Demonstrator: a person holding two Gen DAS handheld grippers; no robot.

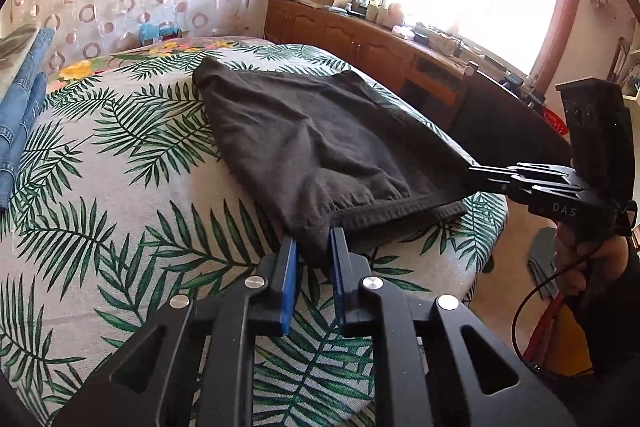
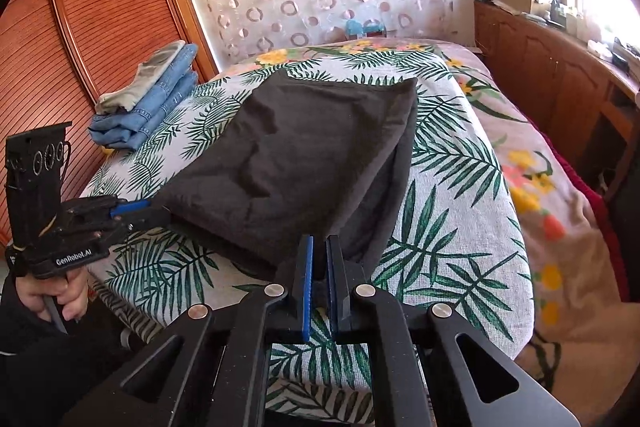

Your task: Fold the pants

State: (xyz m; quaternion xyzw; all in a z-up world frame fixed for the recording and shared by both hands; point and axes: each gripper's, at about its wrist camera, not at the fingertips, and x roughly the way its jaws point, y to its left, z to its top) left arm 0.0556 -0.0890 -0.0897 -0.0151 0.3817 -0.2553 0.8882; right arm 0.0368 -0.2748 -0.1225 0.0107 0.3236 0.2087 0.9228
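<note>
The dark grey pants (image 1: 320, 135) lie folded on the palm-leaf bedspread (image 1: 120, 195). My left gripper (image 1: 314, 247) is shut on the pants' near left corner by the waistband. My right gripper (image 1: 474, 179) is shut on the near right corner and lifts it a little. In the right wrist view the pants (image 2: 304, 151) stretch away from my right gripper (image 2: 320, 255), whose blue pads pinch the cloth. My left gripper (image 2: 160, 213) grips the other corner at the left.
A stack of folded jeans (image 2: 156, 99) lies at the bed's far left (image 1: 24, 115). A wooden cabinet (image 1: 360, 39) with clutter runs under the window. A wooden wardrobe (image 2: 72, 39) stands at the left. The bed's near edge (image 2: 400, 367) is just under my grippers.
</note>
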